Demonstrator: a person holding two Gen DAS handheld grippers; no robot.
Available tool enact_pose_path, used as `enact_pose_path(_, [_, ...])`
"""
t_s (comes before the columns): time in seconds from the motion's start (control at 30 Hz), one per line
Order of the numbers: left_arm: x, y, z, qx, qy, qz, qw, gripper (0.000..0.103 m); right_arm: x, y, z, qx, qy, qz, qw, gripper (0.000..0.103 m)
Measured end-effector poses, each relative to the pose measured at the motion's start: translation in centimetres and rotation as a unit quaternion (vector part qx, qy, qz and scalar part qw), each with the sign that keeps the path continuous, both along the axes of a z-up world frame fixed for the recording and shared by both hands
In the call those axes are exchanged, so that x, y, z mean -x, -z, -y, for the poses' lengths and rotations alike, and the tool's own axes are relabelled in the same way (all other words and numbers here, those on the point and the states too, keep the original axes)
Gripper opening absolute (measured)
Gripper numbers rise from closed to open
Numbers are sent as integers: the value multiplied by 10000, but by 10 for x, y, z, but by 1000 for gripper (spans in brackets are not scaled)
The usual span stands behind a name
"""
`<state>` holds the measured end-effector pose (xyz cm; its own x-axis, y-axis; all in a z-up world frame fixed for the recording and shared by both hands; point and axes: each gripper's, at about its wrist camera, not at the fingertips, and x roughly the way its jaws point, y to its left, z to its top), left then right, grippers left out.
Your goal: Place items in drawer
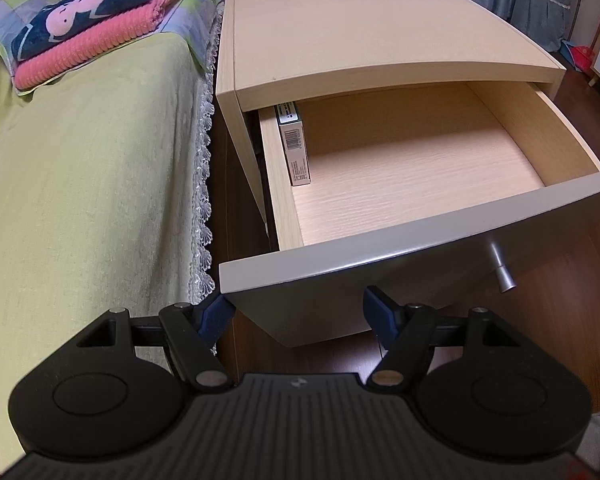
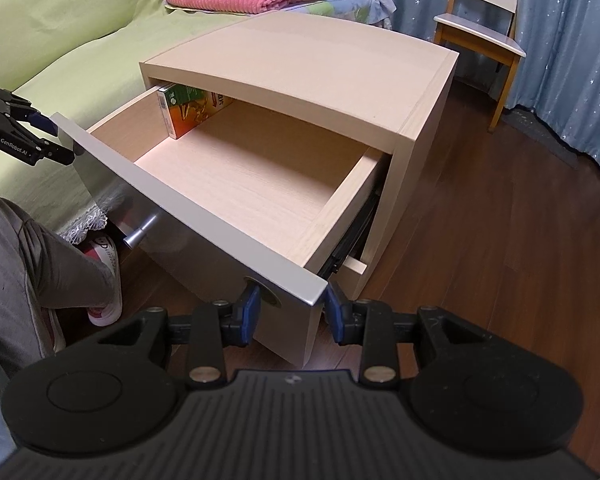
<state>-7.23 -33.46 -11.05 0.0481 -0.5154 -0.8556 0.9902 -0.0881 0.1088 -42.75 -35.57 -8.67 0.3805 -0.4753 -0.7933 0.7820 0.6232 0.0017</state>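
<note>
At the bedside, the nightstand (image 1: 380,40) stands with its top drawer (image 1: 420,184) pulled well out, and the wood-grain floor of it is mostly bare. Tucked against the drawer's left wall, toward the back left corner, a box (image 1: 296,148) stands on its long edge, barcode face showing in the left wrist view, orange and green print showing in the right wrist view, its far end reaching under the nightstand top. The left gripper (image 1: 300,316) sits below the drawer's front panel (image 1: 380,264) at its left corner, blue-padded fingers spread wide, nothing between them. The right gripper (image 2: 290,308) is at the front panel's right corner, jaws parted around that corner; whether the pads touch it, I can't tell. A metal knob (image 1: 502,272) sticks out of the panel. Beside the nightstand, the bed (image 1: 92,168) carries a green cover with a lace edge, and folded blankets (image 1: 96,28) are stacked near its far end. A person's leg (image 2: 32,256) in grey trousers is at the lower left of the right wrist view, and a chair (image 2: 484,28) stands by the curtain.
</note>
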Motion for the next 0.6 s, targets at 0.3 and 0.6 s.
enact_pose_path(0.3, [-2,1,14,45,19,0,10000,71,-2,1,13,87,127,17,9999,31])
enact_pose_path(0.6, [-3,0,30,76,7,5,10000,71,-5,3,28,182,258,31,9995,31])
